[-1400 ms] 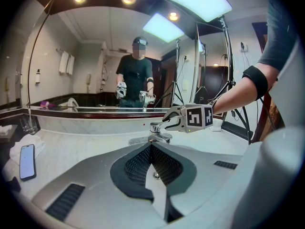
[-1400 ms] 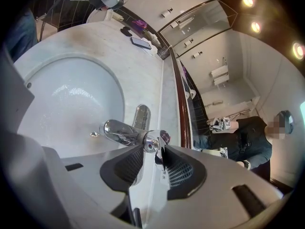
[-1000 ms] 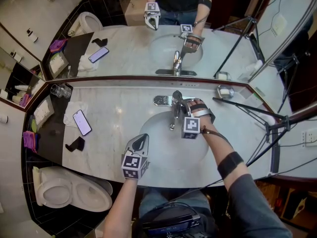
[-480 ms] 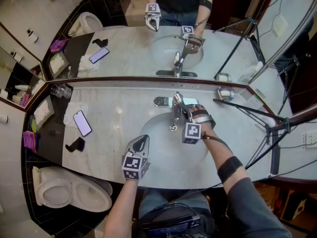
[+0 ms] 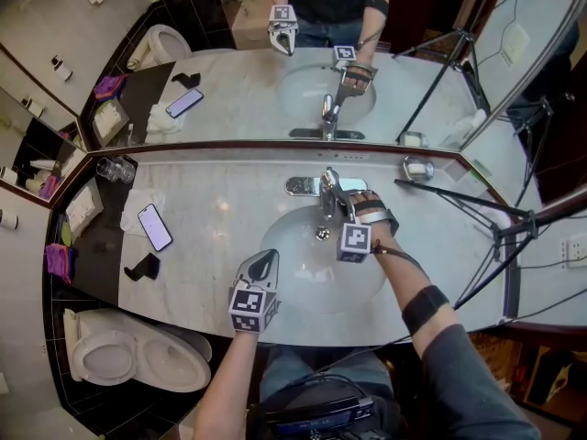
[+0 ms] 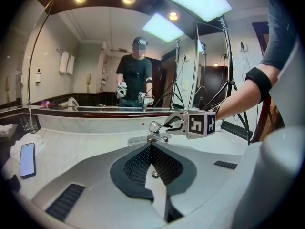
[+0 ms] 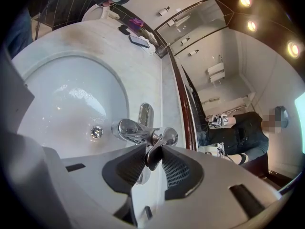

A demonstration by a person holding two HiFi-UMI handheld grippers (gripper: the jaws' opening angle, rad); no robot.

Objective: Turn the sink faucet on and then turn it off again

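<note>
**A:** In the head view, where is the faucet?

**B:** The faucet (image 5: 323,193) stands at the far rim of the basin (image 5: 303,280), on the mirror side of the worktop (image 5: 220,200). The right hand-held gripper (image 5: 337,197) reaches it across the basin from the near right. The left hand-held gripper (image 5: 264,262) hangs over the basin's near left rim, well apart from the faucet. So the right hand is clearly the nearer one.

**A:** And the left gripper view?

**B:** There the jaws are together and nothing is between them. They point across the basin, and the faucet lies straight ahead at the far rim, with the other hand-held gripper on it.

**A:** The right gripper view?

**B:** The lever (image 7: 159,144) has its long axis running from the faucet body toward the gripper, nearly in line with the jaws. Its tip sits between the two pads (image 7: 127,168). The jaws have just been closing, and the pads now press on this tip from both sides. The spout (image 7: 127,128) points toward the middle of the basin, and I see no stream of water from it.

**A:** So what comes next?

**B:** I think the turning-on is not yet done. The lever tip must be moved by the right hand, and on such a narrow, smooth tip the pads may slip.
</note>
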